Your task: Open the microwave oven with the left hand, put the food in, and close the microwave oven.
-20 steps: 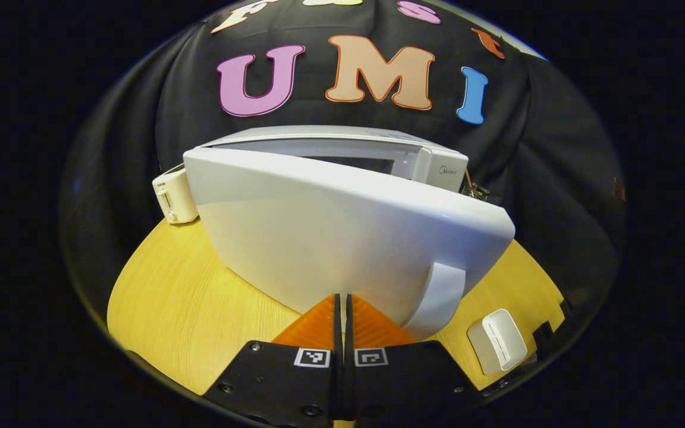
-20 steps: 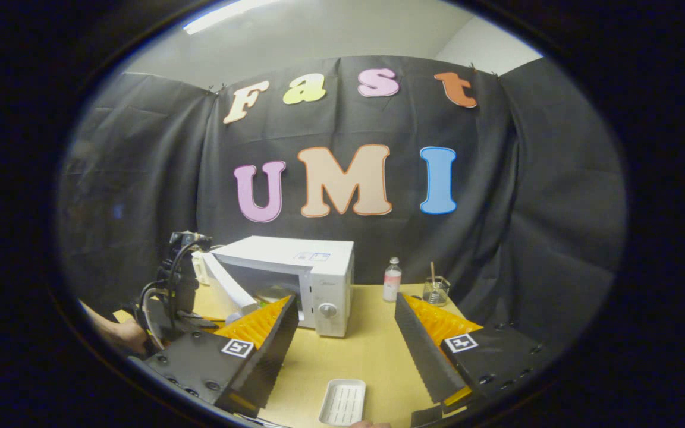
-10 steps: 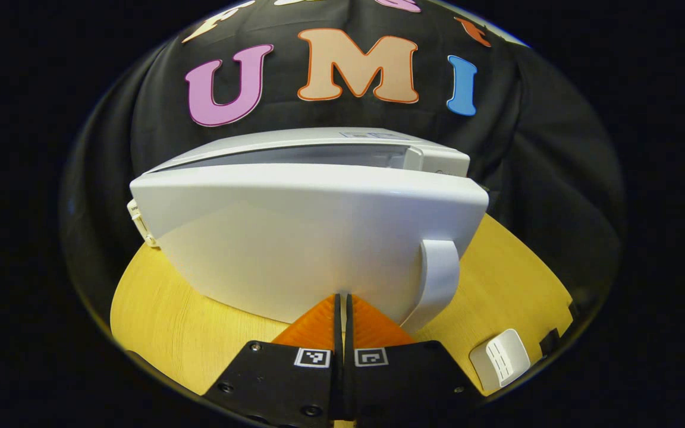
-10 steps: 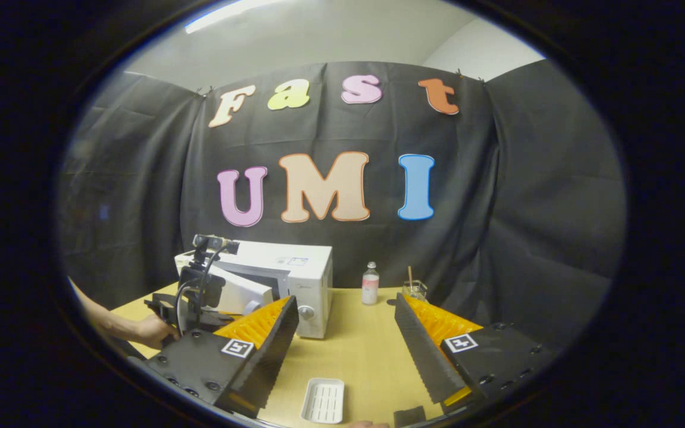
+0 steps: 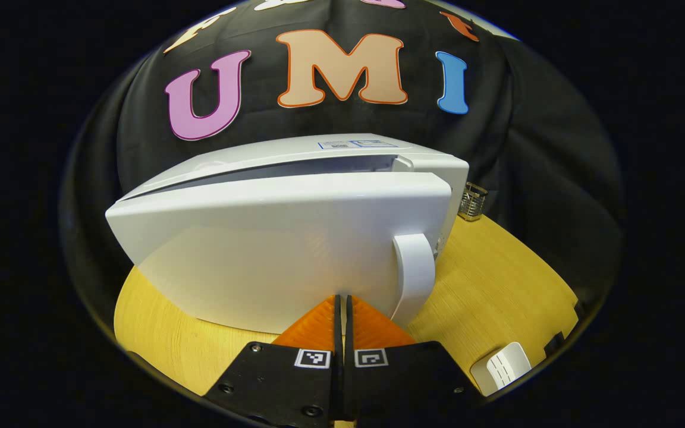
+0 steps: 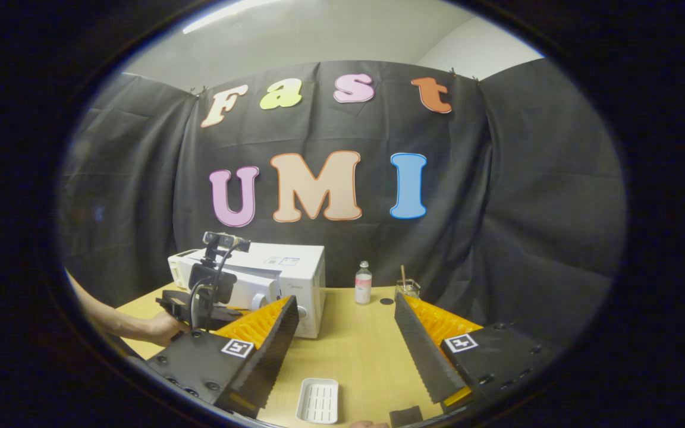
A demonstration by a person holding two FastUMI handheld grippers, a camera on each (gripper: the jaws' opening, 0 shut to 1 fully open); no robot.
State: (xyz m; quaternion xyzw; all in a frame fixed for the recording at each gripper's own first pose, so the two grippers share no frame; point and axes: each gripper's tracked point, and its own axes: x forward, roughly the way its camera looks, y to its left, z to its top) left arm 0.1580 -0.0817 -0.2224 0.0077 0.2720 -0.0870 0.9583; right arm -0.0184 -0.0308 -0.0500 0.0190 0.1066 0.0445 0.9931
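The white microwave oven (image 5: pixel 342 148) stands on the yellow table, its door (image 5: pixel 271 244) swung almost to the body with a narrow gap along the top. The door's handle (image 5: pixel 414 273) is on its right side. My left gripper (image 5: pixel 342 302) is shut with nothing between its fingers, tips against the lower face of the door, left of the handle. In the right gripper view the microwave oven (image 6: pixel 295 279) sits at the left, with the left gripper (image 6: pixel 209 291) and a hand (image 6: pixel 161 327) before its door. My right gripper (image 6: pixel 345 312) hangs open above the table. The door hides the oven's inside.
A white ribbed tray (image 6: pixel 319 399) lies near the table's front edge, also the tray (image 5: pixel 506 367) at lower right. A small bottle (image 6: pixel 364 283) and a glass with a stick (image 6: pixel 407 287) stand right of the oven at the back. A small black block (image 6: pixel 405 416) lies beside the tray.
The door has swung from roughly half open to nearly closed, with my shut left gripper following against it. The right gripper stays open and has drifted slightly.
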